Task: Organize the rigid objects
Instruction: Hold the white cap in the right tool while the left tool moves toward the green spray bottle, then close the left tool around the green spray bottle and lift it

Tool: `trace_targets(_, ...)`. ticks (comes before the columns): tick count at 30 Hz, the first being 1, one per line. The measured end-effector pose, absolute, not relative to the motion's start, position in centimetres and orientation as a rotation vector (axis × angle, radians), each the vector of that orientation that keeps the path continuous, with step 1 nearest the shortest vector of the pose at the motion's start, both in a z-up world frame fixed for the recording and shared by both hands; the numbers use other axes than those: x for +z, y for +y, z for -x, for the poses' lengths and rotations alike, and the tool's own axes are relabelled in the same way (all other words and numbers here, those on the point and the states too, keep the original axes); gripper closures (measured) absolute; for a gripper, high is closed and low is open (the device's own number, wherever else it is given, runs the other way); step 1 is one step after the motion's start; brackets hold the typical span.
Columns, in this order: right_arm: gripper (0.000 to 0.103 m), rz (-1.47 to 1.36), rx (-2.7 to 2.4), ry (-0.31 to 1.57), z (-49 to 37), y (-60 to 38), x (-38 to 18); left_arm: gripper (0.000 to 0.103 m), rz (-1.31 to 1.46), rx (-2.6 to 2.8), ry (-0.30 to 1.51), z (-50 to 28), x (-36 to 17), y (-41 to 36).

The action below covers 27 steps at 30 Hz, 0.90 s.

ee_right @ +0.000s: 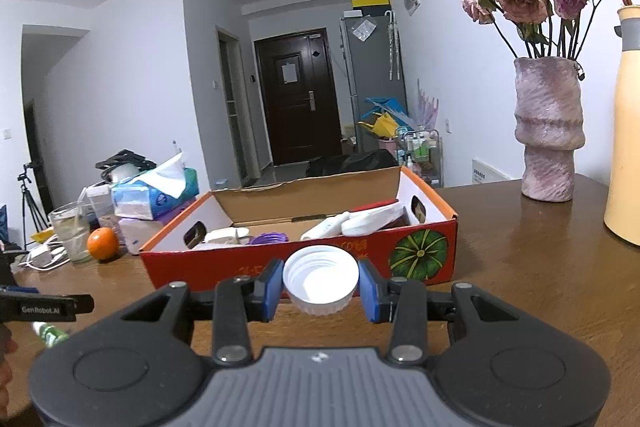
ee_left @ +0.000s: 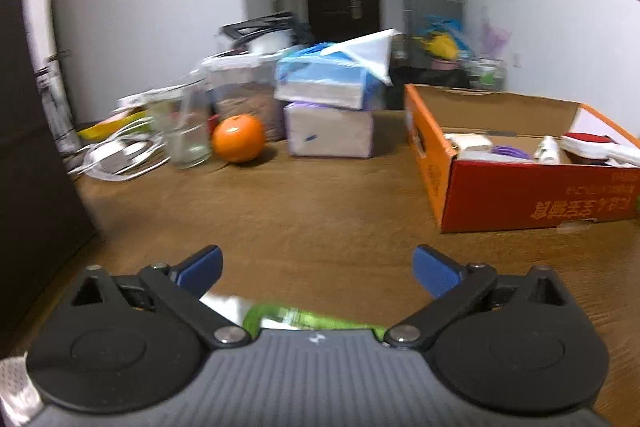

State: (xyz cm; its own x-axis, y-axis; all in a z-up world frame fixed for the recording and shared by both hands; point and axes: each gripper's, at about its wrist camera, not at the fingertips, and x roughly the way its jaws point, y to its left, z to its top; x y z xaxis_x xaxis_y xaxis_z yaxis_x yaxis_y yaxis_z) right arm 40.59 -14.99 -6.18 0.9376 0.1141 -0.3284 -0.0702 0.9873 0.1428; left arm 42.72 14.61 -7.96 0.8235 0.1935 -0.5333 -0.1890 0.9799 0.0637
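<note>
Landmark: the orange cardboard box [ee_right: 424, 251] stands open on the wooden worktop [ee_right: 520, 287], already holding white and purple items.
Cap: a white screw cap [ee_right: 321, 279], ribbed outside, threaded inside, its open side turned up toward the camera.
Right hand-held gripper [ee_right: 321, 285]: nearly closed, blue pads pinching the cap's sides, just short of the box's near wall.
Direction: the box lies straight ahead of the cap; a lift over that wall looks next.
Left hand-held gripper [ee_left: 318, 269]: spread wide, empty, the box ahead to its right; a green object [ee_left: 304, 317] lies beneath it.
</note>
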Motion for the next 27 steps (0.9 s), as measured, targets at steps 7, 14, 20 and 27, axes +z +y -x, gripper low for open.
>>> trace_targets(7,0.064,-0.146,0.121,0.338,-39.4,-15.2,-5.9,0.000,0.122,0.397,0.685,-42.8,-8.6,13.4)
trace_targets(14,0.064,-0.160,0.124,0.337,-38.6,-15.8,-5.9,0.000,0.209,0.516,0.770,-44.6,-10.0,14.4)
trace_targets(20,0.064,-0.171,0.121,0.336,-37.8,-16.7,-5.9,0.020,0.188,0.470,0.752,-43.4,-9.8,15.3)
trace_targets(27,0.064,-0.189,0.122,0.333,-37.3,-17.5,-5.8,0.063,0.133,0.302,0.727,-41.1,-9.6,16.8)
